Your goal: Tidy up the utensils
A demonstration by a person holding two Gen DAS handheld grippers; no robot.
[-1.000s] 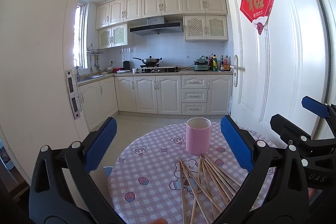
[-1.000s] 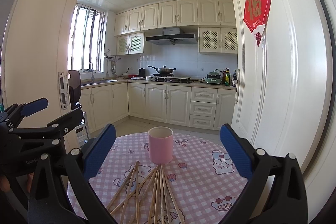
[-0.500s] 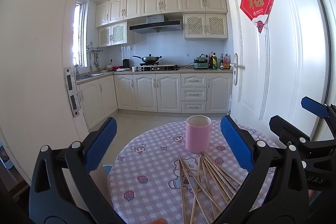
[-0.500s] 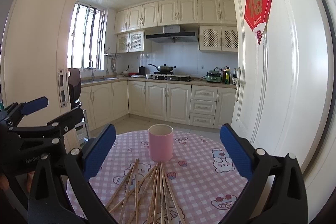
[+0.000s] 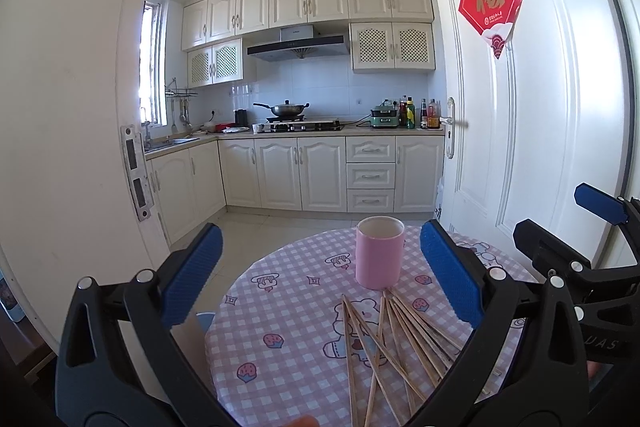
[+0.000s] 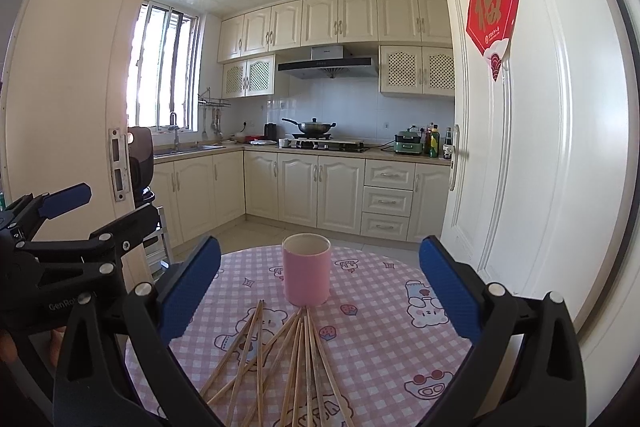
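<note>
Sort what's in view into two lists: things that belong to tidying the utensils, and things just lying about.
Belongs to the job:
chopsticks, loose on the table
pink cup, upright
left claw and right claw, both open

Just lying about:
wok on the stove
green appliance
bottles
red door hanging

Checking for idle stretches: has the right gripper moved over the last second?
Yes, slightly. In the right wrist view the pink cup and kitchen cabinets sit a little higher than before, so the right gripper tilted slightly downward toward the table.
</note>
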